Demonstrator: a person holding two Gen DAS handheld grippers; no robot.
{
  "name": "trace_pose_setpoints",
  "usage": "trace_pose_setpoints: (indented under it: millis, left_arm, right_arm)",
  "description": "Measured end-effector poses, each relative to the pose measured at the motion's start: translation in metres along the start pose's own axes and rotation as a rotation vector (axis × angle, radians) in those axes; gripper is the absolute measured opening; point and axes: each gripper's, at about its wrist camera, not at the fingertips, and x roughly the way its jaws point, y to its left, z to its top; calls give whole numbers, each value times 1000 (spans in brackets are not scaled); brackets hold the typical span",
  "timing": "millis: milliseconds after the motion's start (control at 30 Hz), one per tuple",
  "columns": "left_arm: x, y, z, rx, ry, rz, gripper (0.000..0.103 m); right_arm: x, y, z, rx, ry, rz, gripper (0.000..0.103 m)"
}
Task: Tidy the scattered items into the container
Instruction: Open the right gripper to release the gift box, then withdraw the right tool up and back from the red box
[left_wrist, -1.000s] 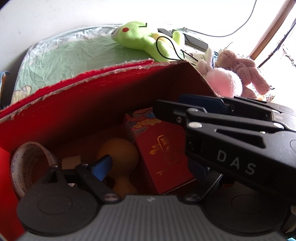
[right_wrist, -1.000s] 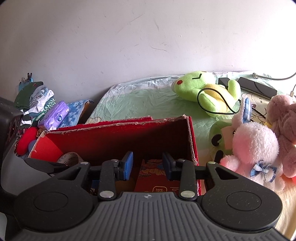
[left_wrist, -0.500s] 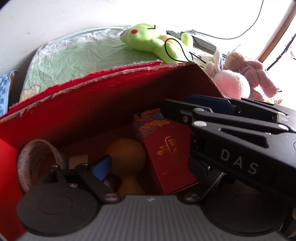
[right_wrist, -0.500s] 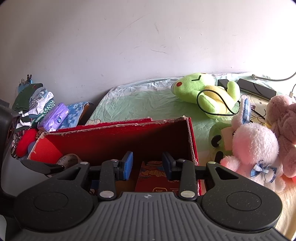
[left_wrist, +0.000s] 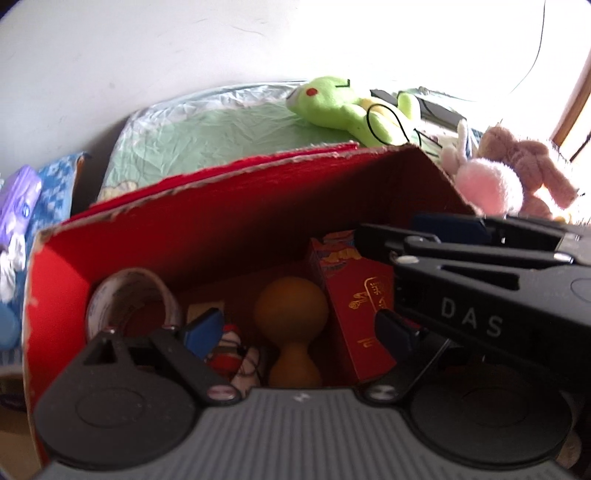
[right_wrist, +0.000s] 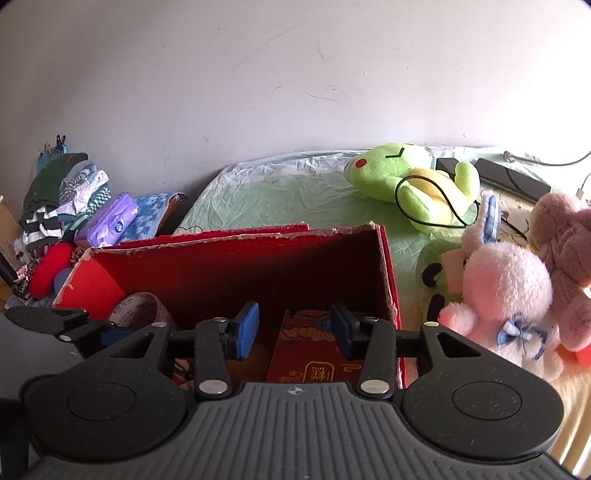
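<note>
A red cardboard box (left_wrist: 229, 206) (right_wrist: 236, 258) stands on the bed. Inside it lie a tape roll (left_wrist: 129, 299) (right_wrist: 138, 308), an orange gourd-shaped toy (left_wrist: 291, 325), a red gift packet (left_wrist: 354, 302) (right_wrist: 314, 354) and a small red-and-white item (left_wrist: 232, 354). My left gripper (left_wrist: 299, 328) is open and empty, low over the box interior. My right gripper (right_wrist: 293, 326) is open and empty above the box's near right side; its body also shows in the left wrist view (left_wrist: 480, 295).
A green plush (right_wrist: 410, 181), a pink plush (right_wrist: 506, 291) and a brown plush (right_wrist: 565, 236) lie on the bed right of the box, with a black cable and dark devices (right_wrist: 513, 181). Clothes and a purple pack (right_wrist: 107, 221) are piled at the left by the wall.
The left gripper has pulled back and tilted up, so more of the box interior and the small red-and-white item show. The right gripper has drifted slightly; both stay open.
</note>
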Motion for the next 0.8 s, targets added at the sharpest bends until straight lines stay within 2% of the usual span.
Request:
trace_pose_setpoints:
  millis: [133, 267, 500, 800]
  left_arm:
    - [-3, 6, -5, -35, 15, 77, 88]
    - [-6, 14, -9, -70, 25, 120, 88]
    - [-29, 11, -17, -72, -55, 175, 88]
    - [-53, 2, -31, -97, -136, 188, 88]
  right_arm:
    - [-5, -1, -4, 34, 4, 13, 48]
    - [-9, -2, -8, 46, 7, 28, 52]
    - [-26, -3, -15, 84, -2, 49, 53]
    - [-60, -1, -22, 98, -38, 23, 53]
